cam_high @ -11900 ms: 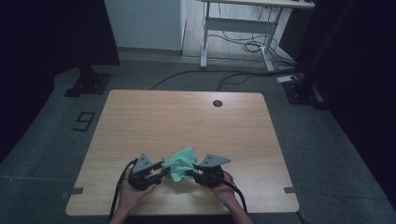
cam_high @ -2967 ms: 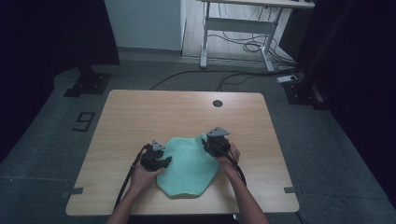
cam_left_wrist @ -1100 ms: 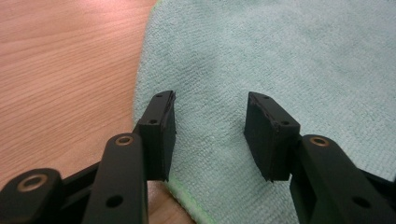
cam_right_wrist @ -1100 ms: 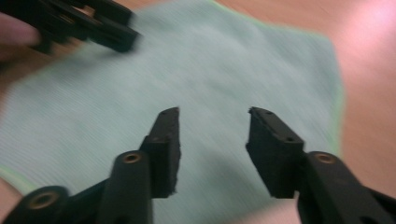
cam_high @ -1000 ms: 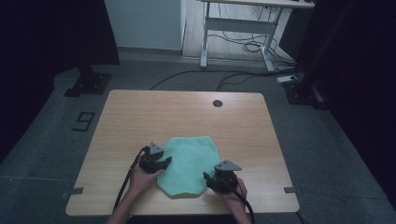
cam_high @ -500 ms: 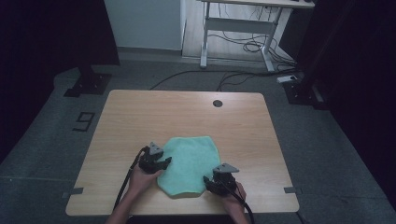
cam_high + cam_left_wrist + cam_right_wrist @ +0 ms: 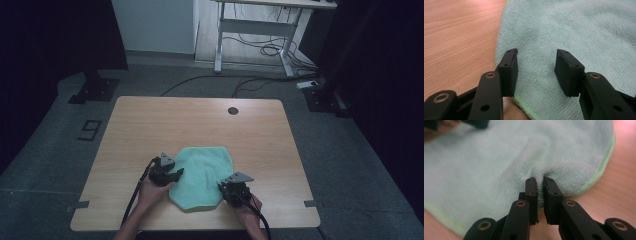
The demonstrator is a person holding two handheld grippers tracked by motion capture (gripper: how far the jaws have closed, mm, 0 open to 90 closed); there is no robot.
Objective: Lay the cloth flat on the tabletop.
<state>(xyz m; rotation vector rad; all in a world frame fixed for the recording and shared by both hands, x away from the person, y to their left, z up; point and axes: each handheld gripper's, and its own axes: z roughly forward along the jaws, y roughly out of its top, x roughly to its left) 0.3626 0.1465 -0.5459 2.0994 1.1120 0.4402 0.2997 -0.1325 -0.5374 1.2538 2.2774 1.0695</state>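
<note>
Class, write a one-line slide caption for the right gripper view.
Right gripper pinches a fold of green cloth on the wooden table.

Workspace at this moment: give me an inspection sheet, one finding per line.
Surface: light wooden table, dark round grommet near its far edge.
Job's things: mint-green terry cloth spread flat at the near edge.
Clutter: nothing seen.
Grippers: left tool open, jaws over the cloth's edge; right tool shut on a pinched fold of cloth.
Cables: black leads trail from both tools; cables on the floor.
Surroundings: grey floor, white desk frame, dark stand bases.
</note>
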